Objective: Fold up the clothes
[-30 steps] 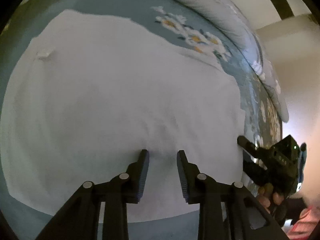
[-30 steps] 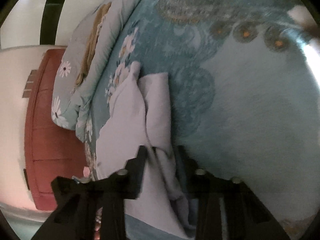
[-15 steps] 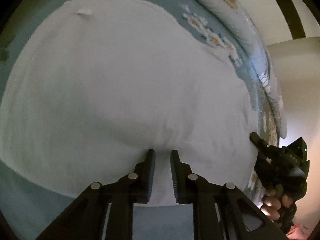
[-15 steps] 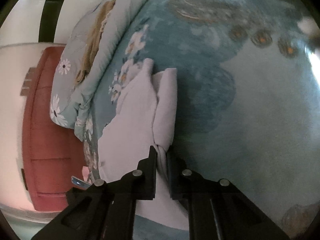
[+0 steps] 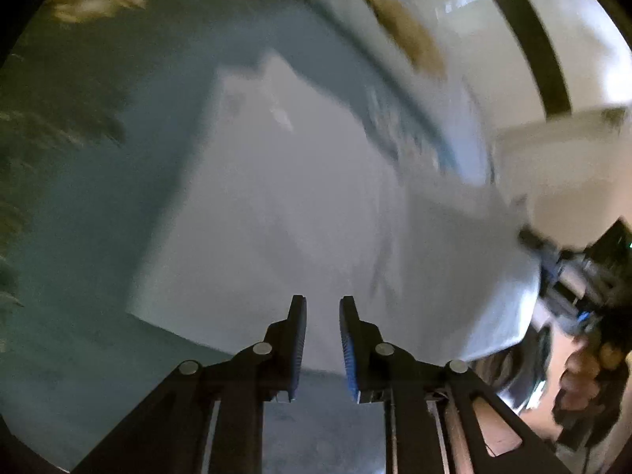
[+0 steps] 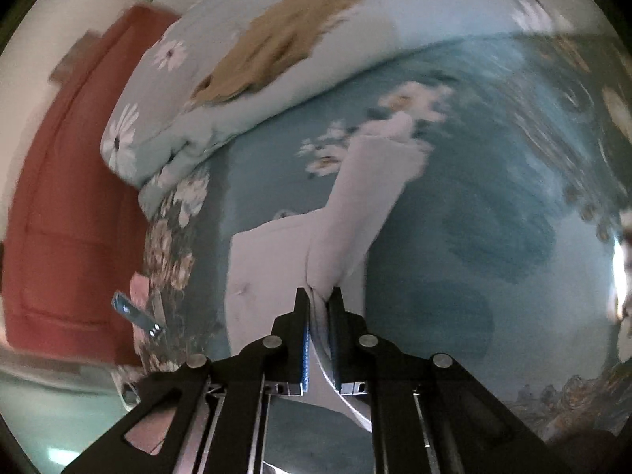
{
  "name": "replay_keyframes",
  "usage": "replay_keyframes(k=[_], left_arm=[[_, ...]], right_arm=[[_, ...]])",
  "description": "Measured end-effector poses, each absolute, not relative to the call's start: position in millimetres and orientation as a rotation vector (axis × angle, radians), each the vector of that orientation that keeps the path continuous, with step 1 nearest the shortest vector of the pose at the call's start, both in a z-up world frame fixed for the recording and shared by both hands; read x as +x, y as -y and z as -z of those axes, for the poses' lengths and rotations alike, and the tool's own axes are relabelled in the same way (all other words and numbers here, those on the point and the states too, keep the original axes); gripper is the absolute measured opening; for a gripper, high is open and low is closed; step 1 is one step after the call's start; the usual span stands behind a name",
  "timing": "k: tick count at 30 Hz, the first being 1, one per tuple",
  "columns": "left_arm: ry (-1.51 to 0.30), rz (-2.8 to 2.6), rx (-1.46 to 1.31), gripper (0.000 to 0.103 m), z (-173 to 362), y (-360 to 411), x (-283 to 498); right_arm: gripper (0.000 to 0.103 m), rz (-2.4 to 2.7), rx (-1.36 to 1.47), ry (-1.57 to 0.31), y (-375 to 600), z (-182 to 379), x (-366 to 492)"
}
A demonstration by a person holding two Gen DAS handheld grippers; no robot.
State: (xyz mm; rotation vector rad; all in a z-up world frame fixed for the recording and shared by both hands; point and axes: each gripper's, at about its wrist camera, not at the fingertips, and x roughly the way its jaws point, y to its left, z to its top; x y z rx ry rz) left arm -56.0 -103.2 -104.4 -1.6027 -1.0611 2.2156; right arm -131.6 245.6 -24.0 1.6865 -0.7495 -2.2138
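A white garment (image 5: 276, 197) lies spread on the blue bedspread (image 5: 98, 217); the left wrist view is blurred. My left gripper (image 5: 322, 316) is at the garment's near edge with white cloth between its pads. Its jaws are opening slightly and a narrow gap shows. At the garment's right edge, my right gripper (image 5: 553, 260) pulls the cloth up, a hand (image 5: 584, 367) below it. In the right wrist view, my right gripper (image 6: 319, 296) is shut on a bunched fold of the garment (image 6: 367, 197), which stretches away from the pads to the bed.
A folded floral quilt (image 6: 256, 59) lies along the far side of the bedspread (image 6: 493, 237). A red panel (image 6: 59, 197) stands to the left beyond the bed's edge. A pale wall with a dark frame (image 5: 533, 59) is at the upper right.
Both grippers narrowed onto the garment. The right one then rose and rolled, lifting its fold off the bed. The left one moved with its edge, so the garment's far left corner now shows.
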Motion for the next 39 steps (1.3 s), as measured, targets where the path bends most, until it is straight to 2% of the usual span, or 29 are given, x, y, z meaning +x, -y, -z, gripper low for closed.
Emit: replay_keyframes(k=[5, 14, 18, 25, 28, 30, 37, 39], left_arm=[[1.236, -2.318, -1.498, 0.020, 95, 172, -37], [1.444, -2.302, -1.485, 0.020, 115, 224, -13], [1.480, -2.277, -1.468, 0.025, 119, 226, -12], [1.468, -2.207, -1.472, 0.030, 121, 215, -10], [1.429, -2.182, -1.476, 0.039, 120, 200, -14], [1.396, -2.162, -1.487, 0.049, 121, 189, -17], [1.267, -2.173, -1.516, 0.048, 121, 156, -14], [1.226, -2.208, -1.492, 0.042, 114, 149, -15]], right_arm=[[0.009, 2.180, 1.719, 0.593, -174, 15, -159], [0.009, 2.072, 1.953, 0.332, -43, 89, -176], [0.013, 2.045, 2.009, 0.210, -18, 107, -170], [0.015, 1.950, 1.890, 0.249, -17, 80, -161], [0.015, 1.971, 1.869, 0.362, -51, 69, -158], [0.015, 1.999, 1.883, 0.409, -75, 68, -153], [0.015, 2.038, 1.990, 0.606, -164, 92, -115], [0.015, 2.033, 2.012, 0.666, -183, 99, -103]])
